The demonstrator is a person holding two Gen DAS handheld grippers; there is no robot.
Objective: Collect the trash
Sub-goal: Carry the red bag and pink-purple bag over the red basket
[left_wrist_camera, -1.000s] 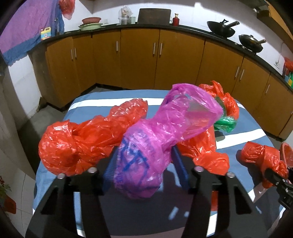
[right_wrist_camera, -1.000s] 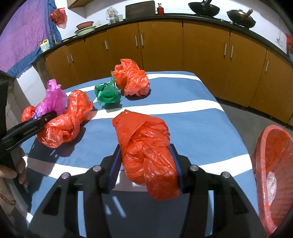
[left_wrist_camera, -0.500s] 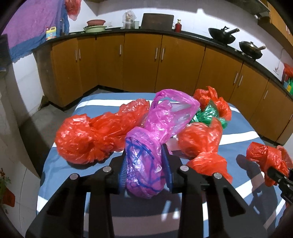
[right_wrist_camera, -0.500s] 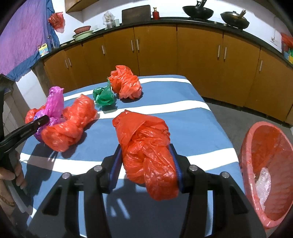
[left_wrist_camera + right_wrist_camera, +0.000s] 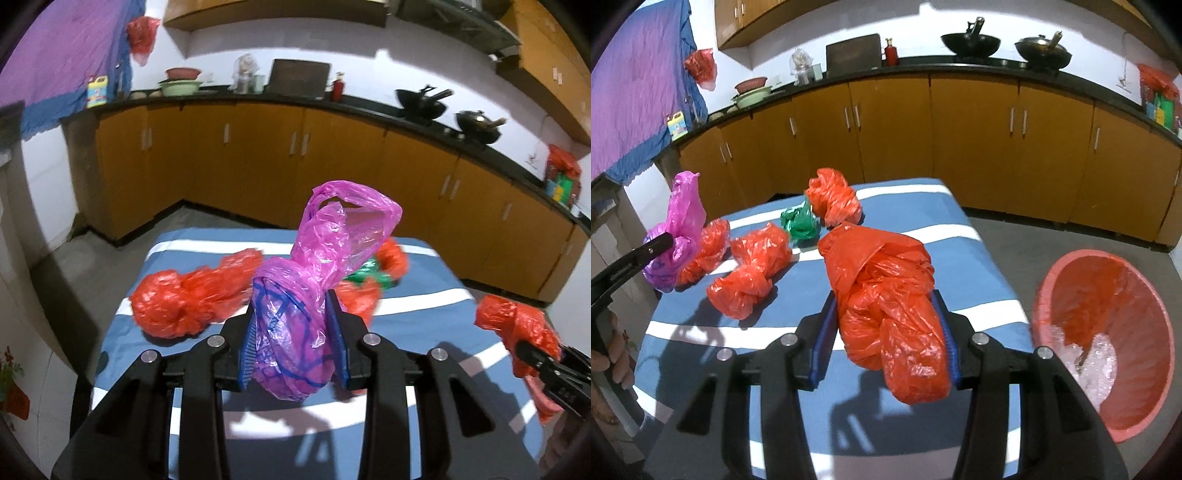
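Observation:
My left gripper is shut on a crumpled pink plastic bag with blue print, lifted clear of the blue striped table. In the right wrist view that pink bag hangs at the far left. My right gripper is shut on a big crumpled red bag, held above the table. On the table lie more red bags and a small green bag. A pink-red waste basket stands on the floor at the right, with clear plastic inside.
Brown kitchen cabinets under a black counter run behind the table. Woks and bowls sit on the counter. A purple cloth hangs at the left. A person's hand holds the left gripper's handle.
The left jaws closed on the pink bag. Both grippers rose with their bags, which now hang above the table. The waste basket has come further into the right wrist view.

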